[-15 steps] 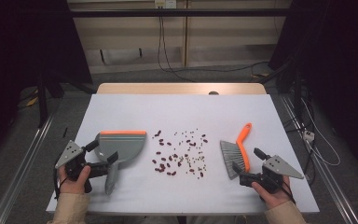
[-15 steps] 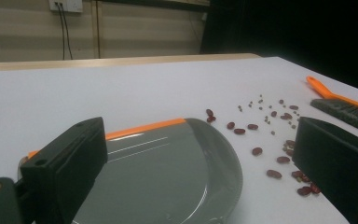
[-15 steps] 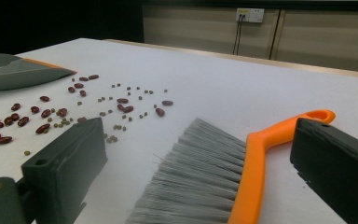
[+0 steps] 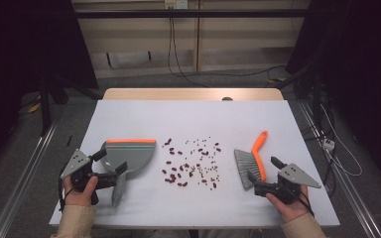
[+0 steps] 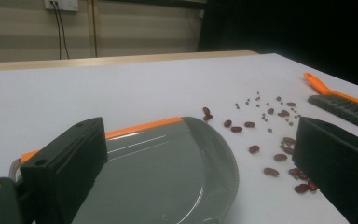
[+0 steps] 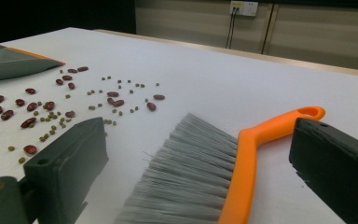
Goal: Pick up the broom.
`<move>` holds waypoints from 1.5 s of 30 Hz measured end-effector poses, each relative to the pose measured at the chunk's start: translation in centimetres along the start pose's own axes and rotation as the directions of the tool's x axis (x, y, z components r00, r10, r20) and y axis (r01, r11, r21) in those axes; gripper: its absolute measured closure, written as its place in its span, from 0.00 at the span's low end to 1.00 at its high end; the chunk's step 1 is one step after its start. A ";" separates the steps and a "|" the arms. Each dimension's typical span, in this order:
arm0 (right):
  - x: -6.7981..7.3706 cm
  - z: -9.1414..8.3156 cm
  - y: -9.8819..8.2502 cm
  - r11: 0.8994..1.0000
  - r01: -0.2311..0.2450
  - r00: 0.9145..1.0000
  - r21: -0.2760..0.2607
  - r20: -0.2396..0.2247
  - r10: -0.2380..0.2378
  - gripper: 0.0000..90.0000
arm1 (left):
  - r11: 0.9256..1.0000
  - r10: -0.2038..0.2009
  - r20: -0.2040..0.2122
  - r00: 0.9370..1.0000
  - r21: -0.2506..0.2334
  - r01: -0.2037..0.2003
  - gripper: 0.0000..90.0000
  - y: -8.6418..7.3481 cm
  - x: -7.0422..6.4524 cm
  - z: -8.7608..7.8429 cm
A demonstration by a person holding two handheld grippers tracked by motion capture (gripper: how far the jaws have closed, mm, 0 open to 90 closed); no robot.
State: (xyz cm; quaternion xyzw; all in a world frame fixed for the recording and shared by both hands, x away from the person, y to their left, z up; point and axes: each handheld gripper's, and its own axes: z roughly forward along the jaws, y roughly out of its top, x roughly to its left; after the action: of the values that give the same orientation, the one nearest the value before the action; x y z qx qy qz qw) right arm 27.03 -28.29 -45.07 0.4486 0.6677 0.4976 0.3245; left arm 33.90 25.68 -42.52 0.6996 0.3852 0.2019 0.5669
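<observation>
both hands rest low on the tabletop (image 4: pixel 188 119) — left tongs (image 4: pixel 108 171) apart around the dustpan (image 4: pixel 129 154) at lower left, right tongs (image 4: pixel 263 173) apart around the brush (image 4: pixel 252 161) at lower right, beans (image 4: pixel 191 163) scattered between.

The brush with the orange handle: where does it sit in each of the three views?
High view: brush lies right of centre, just ahead of the right gripper.
Left gripper view: at the far right edge, beyond the beans.
Right gripper view: centre foreground, between the open jaws.
Shared landmark: the scattered beans, between brush and dustpan.
</observation>
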 end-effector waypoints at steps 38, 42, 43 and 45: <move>-5.1 9.2 2.5 0.930 -0.169 0.967 0.327 0.237 0.092 0.33 | 1.000 0.015 0.017 1.000 0.018 -0.015 0.04 -0.1 0.1 0.4; -5.2 9.5 2.2 0.919 -0.187 0.965 0.348 0.241 0.105 0.36 | 1.000 0.020 0.021 1.000 0.019 -0.021 0.04 -0.1 0.0 0.5; -5.2 9.6 2.2 0.917 -0.183 0.964 0.355 0.247 0.097 0.37 | 1.000 0.020 0.020 1.000 0.019 -0.021 0.04 -0.2 0.0 0.5; -5.1 9.8 2.0 0.913 -0.163 0.967 0.373 0.244 0.073 0.39 | 0.999 0.022 0.021 1.000 0.023 -0.023 0.04 -0.2 0.0 0.6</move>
State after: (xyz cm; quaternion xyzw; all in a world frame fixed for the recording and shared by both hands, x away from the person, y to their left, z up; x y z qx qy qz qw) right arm 38.19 -29.12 -46.11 0.5974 0.6838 0.3192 0.2712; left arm 34.29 25.36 -42.84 0.7125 0.3737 0.1964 0.5605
